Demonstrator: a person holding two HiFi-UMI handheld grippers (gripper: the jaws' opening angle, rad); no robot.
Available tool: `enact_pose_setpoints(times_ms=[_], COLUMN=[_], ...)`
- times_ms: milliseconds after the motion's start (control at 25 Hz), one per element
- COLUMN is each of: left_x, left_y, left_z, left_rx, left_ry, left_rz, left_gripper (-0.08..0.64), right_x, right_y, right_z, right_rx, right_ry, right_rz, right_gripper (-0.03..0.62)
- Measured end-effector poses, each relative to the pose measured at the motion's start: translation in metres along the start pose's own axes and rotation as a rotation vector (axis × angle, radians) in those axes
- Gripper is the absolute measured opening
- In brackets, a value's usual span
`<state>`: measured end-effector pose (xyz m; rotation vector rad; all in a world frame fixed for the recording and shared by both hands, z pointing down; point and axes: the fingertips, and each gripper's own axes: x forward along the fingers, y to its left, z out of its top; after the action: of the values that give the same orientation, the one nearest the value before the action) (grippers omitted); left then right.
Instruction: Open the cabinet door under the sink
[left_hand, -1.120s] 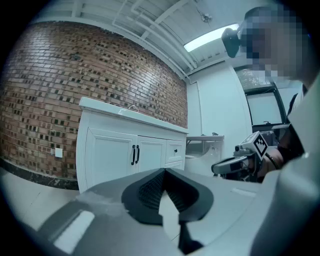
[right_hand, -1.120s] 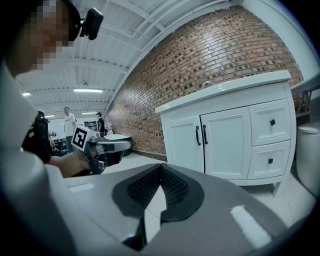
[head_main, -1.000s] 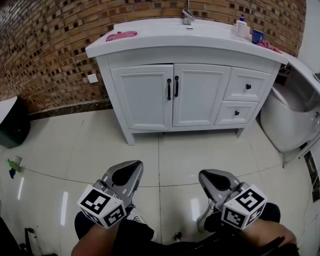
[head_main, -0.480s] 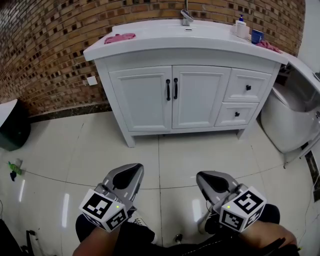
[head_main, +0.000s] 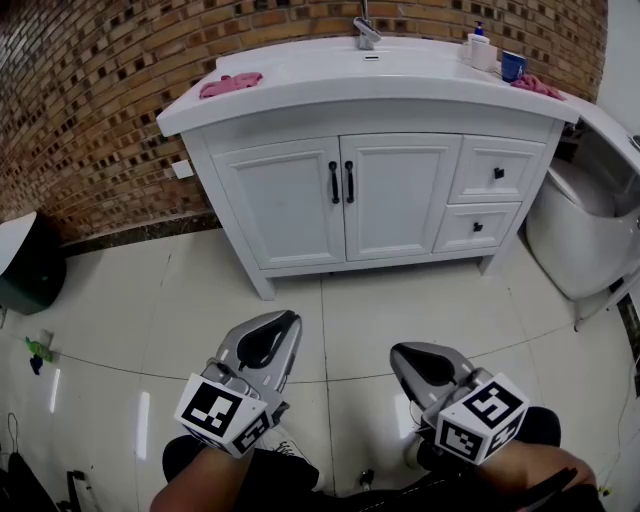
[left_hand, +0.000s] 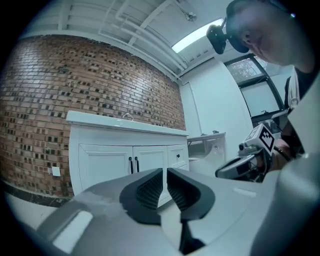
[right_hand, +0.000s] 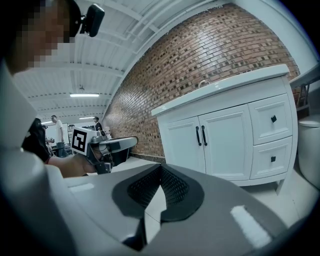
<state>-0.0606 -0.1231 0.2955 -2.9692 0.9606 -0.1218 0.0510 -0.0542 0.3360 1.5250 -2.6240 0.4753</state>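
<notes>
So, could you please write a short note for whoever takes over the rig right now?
Left gripper: jaws together, empty, held low over the floor.
Right gripper: the same.
Cabinet under the sink: ahead, well clear of both grippers; both doors shut, black handles side by side in the middle.
Done: nothing yet.
Left: move in, grip a handle, pull that door open.

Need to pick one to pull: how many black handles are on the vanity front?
4: left door handle and right door handle side by side at the centre; upper drawer knob; lower drawer knob beneath it.
</notes>
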Motion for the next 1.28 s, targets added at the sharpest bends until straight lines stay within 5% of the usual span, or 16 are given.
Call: enact_pose_setpoints(times_ms=[240,640,1120,1280], left_x=[0.026,0.083,0.154,0.171], left_y=[0.015,0.05,0.092,0.103], left_z=[0.006,0.007,-0.013,-0.013], left_rx=[-0.004,0.008,0.044,0.045], left_ry=[-0.012,-0.016,0.027,0.028], left_rz=[0.022,0.027,0.057,0.076], left_gripper=[0.028,0.006,0.046,0.006], right_x=[0.013,0.034,0.054,0.061], right_y=[-0.005,-0.022,-0.074,-0.084], right_z=[0.009,0.019,0.021,0.024], right_rx=[-0.037,0.079,0.084,0.079], right_ry=[-0.021,-0.017,-0.004,-0.005], right_rz=[-0.018,0.001,-0.066,-0.063], right_gripper=[0.008,0.008,0.008,0.008])
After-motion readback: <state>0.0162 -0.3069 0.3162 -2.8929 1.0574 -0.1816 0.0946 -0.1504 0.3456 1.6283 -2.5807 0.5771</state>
